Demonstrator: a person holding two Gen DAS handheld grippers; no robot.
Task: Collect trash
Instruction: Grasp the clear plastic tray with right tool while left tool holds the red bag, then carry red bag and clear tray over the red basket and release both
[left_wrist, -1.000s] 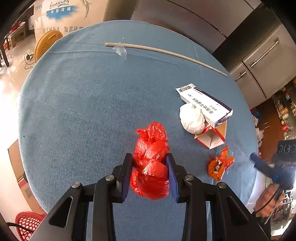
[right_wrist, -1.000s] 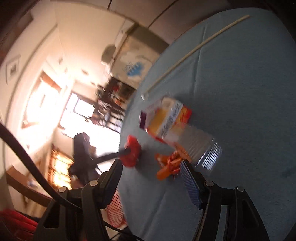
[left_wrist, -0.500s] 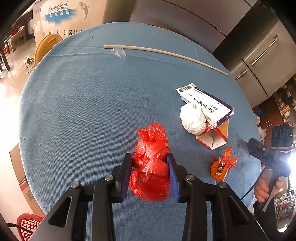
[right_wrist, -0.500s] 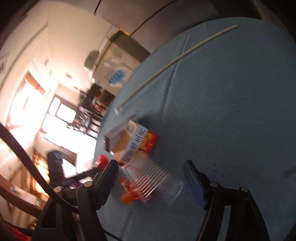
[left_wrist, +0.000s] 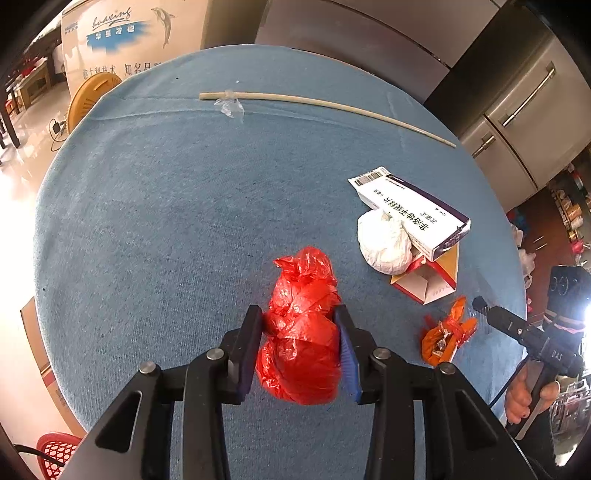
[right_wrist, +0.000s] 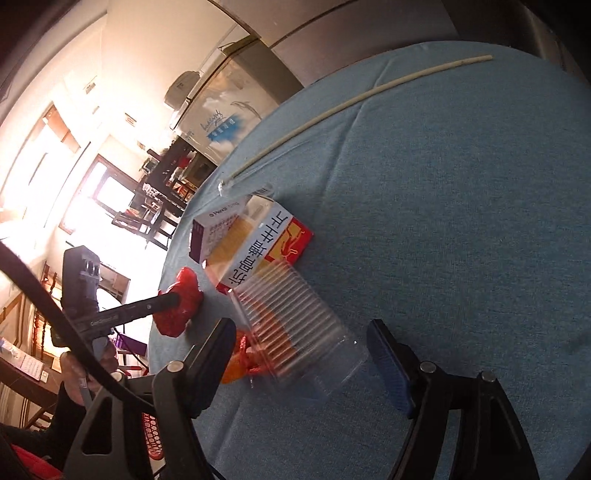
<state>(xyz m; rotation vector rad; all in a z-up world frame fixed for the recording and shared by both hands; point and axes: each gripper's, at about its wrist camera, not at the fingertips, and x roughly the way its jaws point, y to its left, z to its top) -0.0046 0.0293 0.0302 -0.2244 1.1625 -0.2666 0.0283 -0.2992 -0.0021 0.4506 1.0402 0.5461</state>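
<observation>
My left gripper (left_wrist: 300, 341) is shut on a crumpled red plastic bag (left_wrist: 301, 332) that rests on the round blue table (left_wrist: 166, 206); the bag also shows in the right wrist view (right_wrist: 179, 306). My right gripper (right_wrist: 303, 349) is open, its jaws on either side of a clear ribbed plastic cup (right_wrist: 295, 332) lying on its side. An orange wrapper (left_wrist: 447, 334) lies by the cup (right_wrist: 240, 360). Behind it are a red and yellow carton (right_wrist: 258, 251), a white and purple box (left_wrist: 410, 212) and a white paper wad (left_wrist: 384, 240).
A long pale stick (left_wrist: 325, 107) with a scrap of clear plastic (left_wrist: 229, 107) lies across the far side of the table. A large cardboard box (left_wrist: 122, 40) and grey cabinets (left_wrist: 517, 96) stand beyond the table. A red basket (left_wrist: 55, 450) sits on the floor.
My right gripper has moved in toward the trash pile, so the clear cup now lies between its open jaws. My left gripper keeps its hold on the red bag, barely moved.
</observation>
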